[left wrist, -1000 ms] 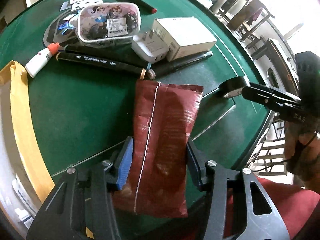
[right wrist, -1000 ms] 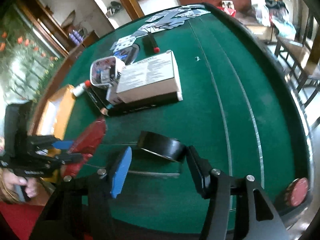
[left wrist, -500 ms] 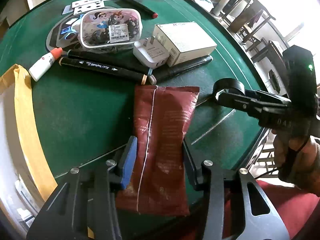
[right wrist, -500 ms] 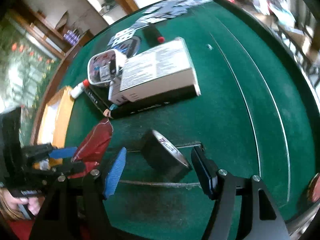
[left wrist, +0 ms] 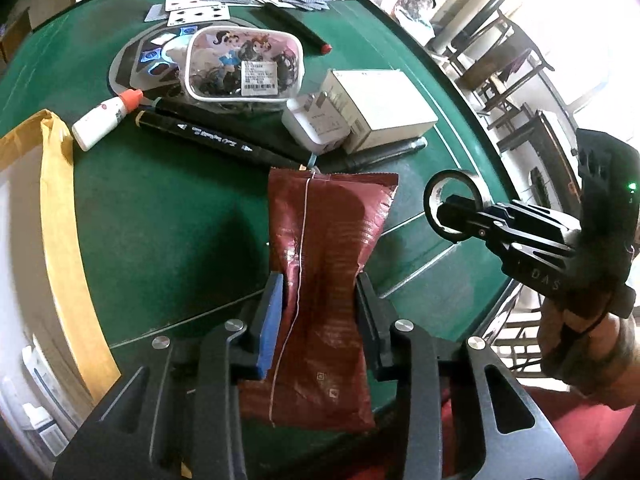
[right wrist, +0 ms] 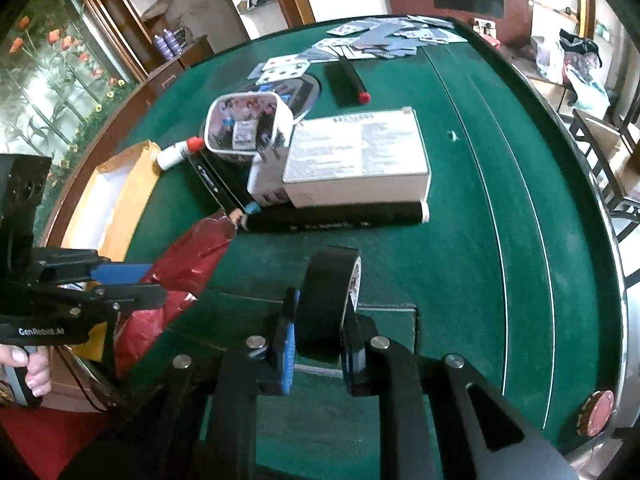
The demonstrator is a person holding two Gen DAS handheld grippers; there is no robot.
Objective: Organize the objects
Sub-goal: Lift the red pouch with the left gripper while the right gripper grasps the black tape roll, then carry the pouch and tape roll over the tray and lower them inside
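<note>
Your left fingers [left wrist: 318,312] have just closed across the pouch [left wrist: 320,280], its long axis pointing away toward the markers [left wrist: 216,140], while your right fingers [right wrist: 318,344] pinch the upright tape roll [right wrist: 330,300] near the counter's [right wrist: 480,260] near edge.
</note>
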